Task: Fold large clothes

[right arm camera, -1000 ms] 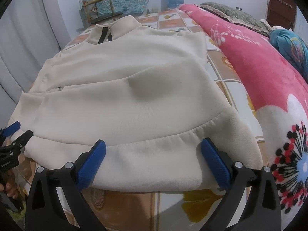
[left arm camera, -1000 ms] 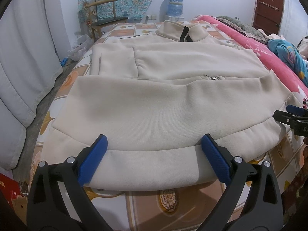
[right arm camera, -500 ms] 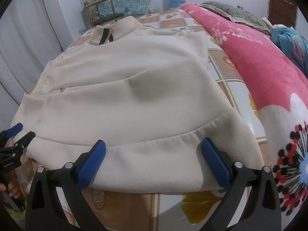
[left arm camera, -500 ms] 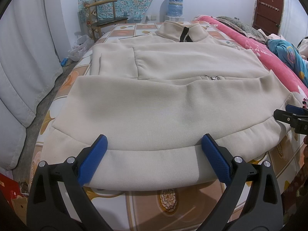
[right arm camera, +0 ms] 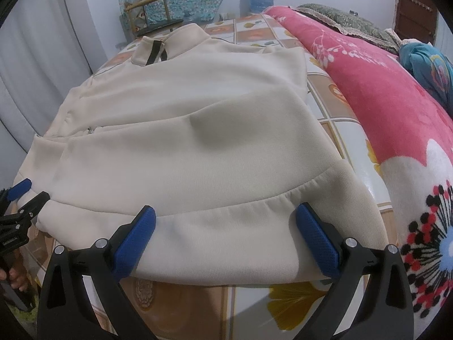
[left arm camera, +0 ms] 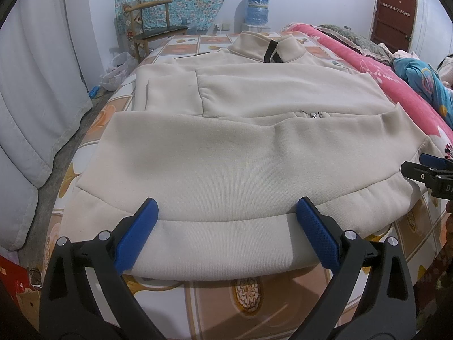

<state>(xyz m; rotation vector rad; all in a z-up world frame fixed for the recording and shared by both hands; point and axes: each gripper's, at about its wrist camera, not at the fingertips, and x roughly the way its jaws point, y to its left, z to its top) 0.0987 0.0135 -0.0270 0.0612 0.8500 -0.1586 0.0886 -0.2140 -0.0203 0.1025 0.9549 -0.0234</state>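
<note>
A large cream zip sweatshirt (left arm camera: 240,147) lies flat on the bed, collar far, ribbed hem near, both sleeves folded across its front. It also shows in the right wrist view (right arm camera: 184,147). My left gripper (left arm camera: 226,235) is open, its blue pads either side of the hem's left part. My right gripper (right arm camera: 226,238) is open at the hem's right part. Each gripper shows at the edge of the other's view, the right one (left arm camera: 427,170) and the left one (right arm camera: 19,204).
The bed sheet (left arm camera: 254,297) has orange tile and flower print. A rolled pink floral blanket (right arm camera: 396,119) runs along the right side. A wooden chair (left arm camera: 153,25), a water bottle (left arm camera: 257,8) and a white curtain (left arm camera: 31,90) stand beyond and left.
</note>
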